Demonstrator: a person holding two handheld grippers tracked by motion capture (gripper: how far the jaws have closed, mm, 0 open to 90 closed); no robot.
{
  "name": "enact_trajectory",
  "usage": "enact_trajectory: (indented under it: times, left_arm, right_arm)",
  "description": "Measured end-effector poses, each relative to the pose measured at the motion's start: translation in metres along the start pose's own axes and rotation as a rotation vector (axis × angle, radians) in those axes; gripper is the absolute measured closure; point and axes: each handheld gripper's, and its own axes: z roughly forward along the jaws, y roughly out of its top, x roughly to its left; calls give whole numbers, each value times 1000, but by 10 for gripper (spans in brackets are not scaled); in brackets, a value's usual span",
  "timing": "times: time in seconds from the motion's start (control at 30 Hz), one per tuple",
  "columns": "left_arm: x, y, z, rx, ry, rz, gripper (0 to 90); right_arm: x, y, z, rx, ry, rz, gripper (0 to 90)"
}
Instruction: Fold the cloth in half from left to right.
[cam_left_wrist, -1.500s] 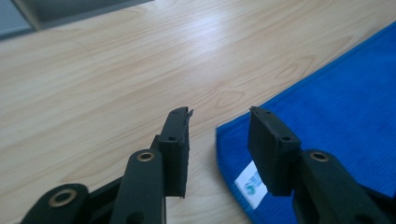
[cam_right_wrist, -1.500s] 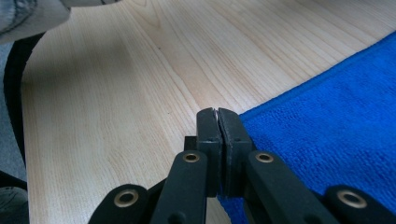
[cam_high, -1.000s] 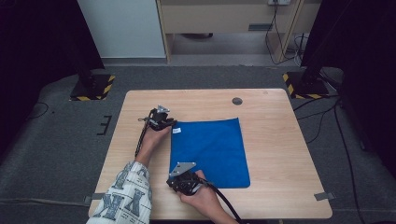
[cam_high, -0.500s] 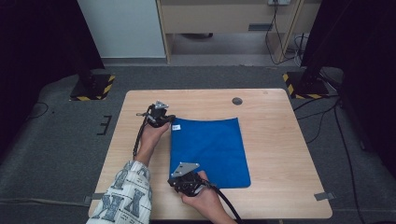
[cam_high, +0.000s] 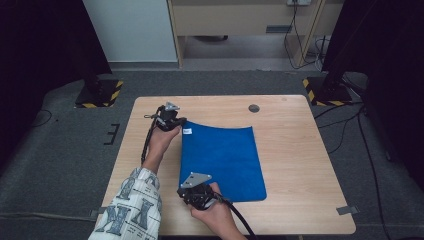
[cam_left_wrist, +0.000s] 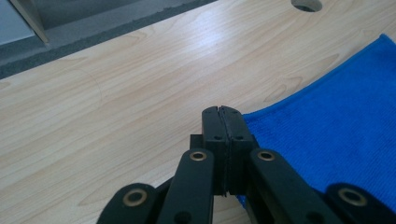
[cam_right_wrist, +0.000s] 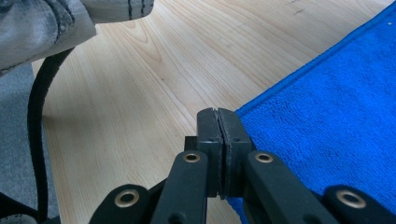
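Note:
A blue cloth (cam_high: 225, 160) lies on the light wooden table (cam_high: 300, 150), with a small white label (cam_high: 187, 131) near its far left corner. My left gripper (cam_high: 176, 121) is shut on that far left corner and holds it a little above the table, so the far edge curves upward. In the left gripper view the jaws (cam_left_wrist: 222, 112) are pressed together with the cloth (cam_left_wrist: 336, 121) running in from the right. My right gripper (cam_high: 186, 193) is shut on the near left corner. In the right gripper view (cam_right_wrist: 217, 114) the cloth (cam_right_wrist: 336, 102) enters its closed jaws.
A round cable hole (cam_high: 254, 108) sits in the table near the far edge. A patterned sleeve (cam_high: 132, 205) and black cables come in from the near side. Grey carpet, a cabinet and black stands with striped bases (cam_high: 100, 95) surround the table.
The left gripper has risen with the cloth's far left corner, lifting that corner off the table. The right gripper has stayed at the near left corner.

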Motion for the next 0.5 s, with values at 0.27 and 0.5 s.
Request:
enact_trajectory:
  times: [0.27,0.5]
  left_arm:
    - [11,-4,-4,14,7,-7,896]
    - [19,-7,-9,21,1,-15,896]
  right_arm:
    - [8,7,4,-6,2,-27,890]
    - [14,12,11,-17,16,-20,891]
